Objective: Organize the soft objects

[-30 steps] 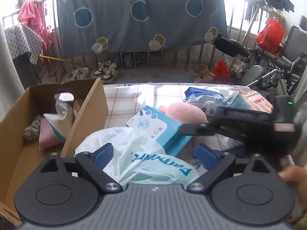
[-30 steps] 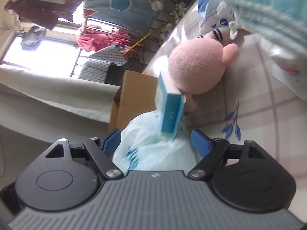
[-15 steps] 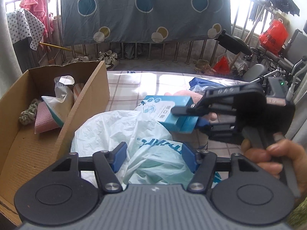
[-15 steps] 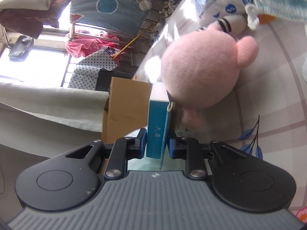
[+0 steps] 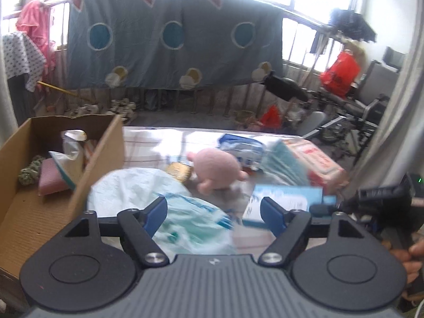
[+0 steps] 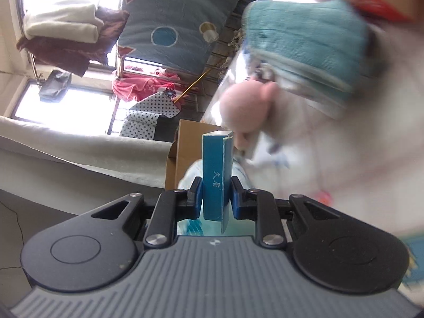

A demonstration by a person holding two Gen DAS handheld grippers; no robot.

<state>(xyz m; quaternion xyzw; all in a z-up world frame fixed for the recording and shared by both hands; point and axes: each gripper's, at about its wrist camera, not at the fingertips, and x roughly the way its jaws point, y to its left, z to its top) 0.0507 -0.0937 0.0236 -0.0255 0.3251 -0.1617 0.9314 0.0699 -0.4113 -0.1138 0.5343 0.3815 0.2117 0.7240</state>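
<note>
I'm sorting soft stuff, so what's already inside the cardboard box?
Inside the cardboard box: a pink sponge, a greenish knitted bundle and a white-and-teal packet. The near wall hides whatever lies behind it.

Both tools I'm driving, the left gripper point(image 5: 213, 216) and right gripper point(image 6: 216, 196), look alike: ribbed grey housing, two round black discs, black link arms on silver screws, blue pads point(image 5: 155, 213) at the fingers.

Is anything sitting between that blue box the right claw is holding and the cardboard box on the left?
Yes. The white plastic bag lies on the table between the blue box, pinched in the right claw, and the cardboard box. The left claw hangs above that bag, opening, gripping nothing.
</note>
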